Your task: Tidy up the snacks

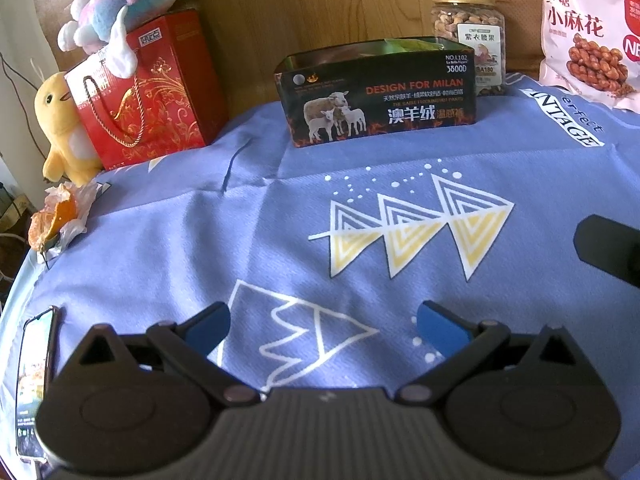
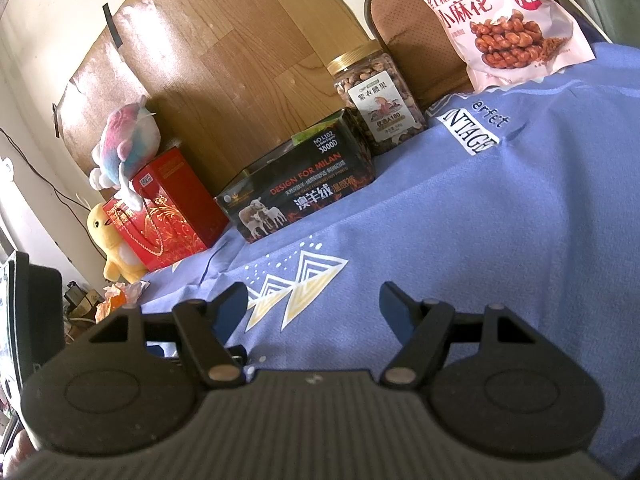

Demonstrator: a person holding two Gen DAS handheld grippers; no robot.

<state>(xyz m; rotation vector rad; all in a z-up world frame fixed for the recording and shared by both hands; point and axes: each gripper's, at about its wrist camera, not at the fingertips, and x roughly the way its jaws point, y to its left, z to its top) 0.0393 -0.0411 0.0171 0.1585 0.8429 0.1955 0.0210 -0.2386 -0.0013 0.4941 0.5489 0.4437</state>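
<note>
An open black tin box [image 1: 380, 92] [image 2: 304, 188] with sheep printed on it stands at the back of the blue cloth, something green showing inside. Behind its right end is a clear jar of nuts [image 1: 468, 40] [image 2: 380, 96] with a gold lid. A pink bag of fried dough twists [image 1: 588, 32] [image 2: 500, 24] leans at the back right. My left gripper [image 1: 323, 326] hovers open over the near cloth, nothing between its blue pads. My right gripper [image 2: 314, 308] is open too, well short of the box. A black part of it [image 1: 608, 248] shows at the left wrist view's right edge.
A red gift bag [image 1: 148, 92] [image 2: 168, 208] stands back left with a pastel plush [image 1: 120, 4] [image 2: 124, 140] on top and a yellow plush [image 1: 60, 128] [image 2: 112, 240] beside it. Orange peel on wrapping [image 1: 56, 220] and a phone [image 1: 34, 380] lie at the cloth's left edge. A wooden board [image 2: 224, 60] stands behind.
</note>
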